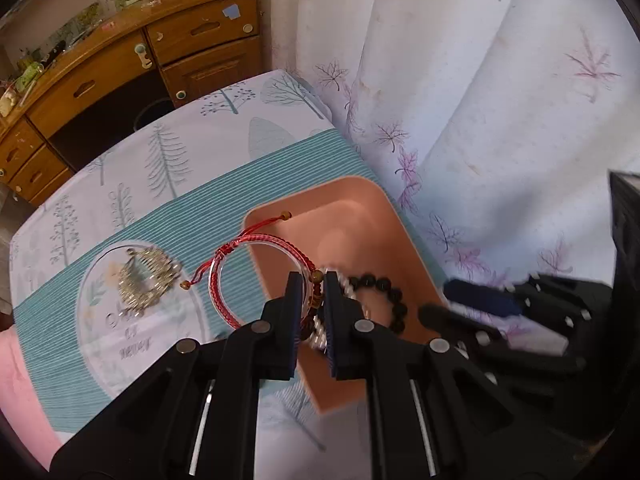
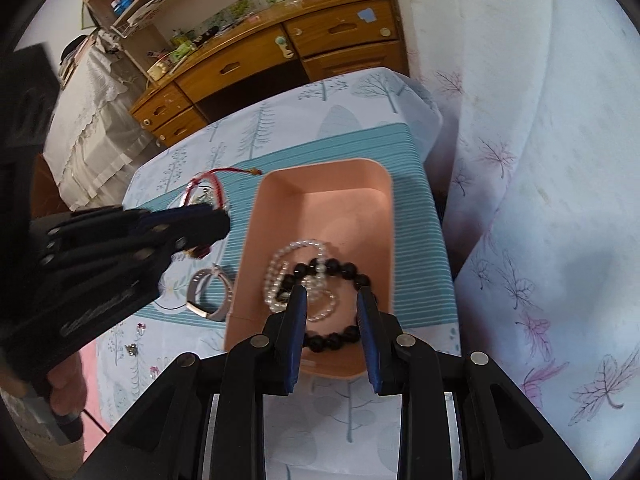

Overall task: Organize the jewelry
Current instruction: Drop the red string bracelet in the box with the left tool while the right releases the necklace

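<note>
My left gripper (image 1: 312,284) is shut on a red braided cord bracelet (image 1: 256,268) with brown beads and holds it at the left rim of the pink tray (image 1: 360,216). In the right wrist view that gripper (image 2: 216,220) hangs left of the tray (image 2: 328,184) with the red cord (image 2: 208,178) showing behind it. A black bead bracelet (image 2: 344,272) and a clear bead bracelet (image 2: 296,280) lie in the tray. My right gripper (image 2: 332,300) is open and empty just above them, and shows at the right of the left wrist view (image 1: 480,300).
A gold hair comb (image 1: 148,280) lies on the teal mat (image 1: 280,168). A grey band (image 2: 208,300) lies left of the tray, with small earrings (image 2: 134,348) on the tree-print cloth. A wooden desk (image 1: 160,52) stands behind; a leaf-print curtain (image 1: 480,100) hangs on the right.
</note>
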The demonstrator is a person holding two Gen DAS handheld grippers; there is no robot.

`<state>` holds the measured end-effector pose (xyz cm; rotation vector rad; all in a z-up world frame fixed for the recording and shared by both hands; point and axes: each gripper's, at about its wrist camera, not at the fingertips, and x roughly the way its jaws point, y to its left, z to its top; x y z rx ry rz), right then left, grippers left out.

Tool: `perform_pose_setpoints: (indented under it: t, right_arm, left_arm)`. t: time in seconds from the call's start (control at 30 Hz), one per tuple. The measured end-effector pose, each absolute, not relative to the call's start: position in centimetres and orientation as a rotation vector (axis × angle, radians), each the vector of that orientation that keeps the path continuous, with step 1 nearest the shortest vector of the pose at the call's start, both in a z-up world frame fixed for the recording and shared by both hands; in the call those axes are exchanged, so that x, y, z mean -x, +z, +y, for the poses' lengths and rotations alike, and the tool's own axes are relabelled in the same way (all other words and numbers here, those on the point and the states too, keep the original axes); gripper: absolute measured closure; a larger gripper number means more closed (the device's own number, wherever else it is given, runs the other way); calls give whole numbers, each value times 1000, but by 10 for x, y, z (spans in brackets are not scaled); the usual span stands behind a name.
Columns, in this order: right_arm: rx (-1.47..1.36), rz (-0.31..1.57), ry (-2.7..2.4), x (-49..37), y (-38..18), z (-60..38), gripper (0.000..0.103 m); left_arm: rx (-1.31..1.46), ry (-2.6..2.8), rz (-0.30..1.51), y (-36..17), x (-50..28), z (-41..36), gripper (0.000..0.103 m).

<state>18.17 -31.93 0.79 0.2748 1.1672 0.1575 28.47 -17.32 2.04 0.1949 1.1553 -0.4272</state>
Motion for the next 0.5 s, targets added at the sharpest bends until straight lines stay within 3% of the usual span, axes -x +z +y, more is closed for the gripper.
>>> perform_pose_setpoints:
  t: [0.33,0.43,0.5]
  right_arm:
    - [-292,1193,141,-185,-10,-328,77]
    - [-282,1198,140,-186,-12,-325,77]
    - [-276,1199,142,-186,-12,-323,77]
  left_arm:
    - [-141,-469,1163,-19,-304,-191,94]
    - [-136,-465,1180,-24,-305,-191,86]
    - [-136,-451,1171,-23,-303,-188,75]
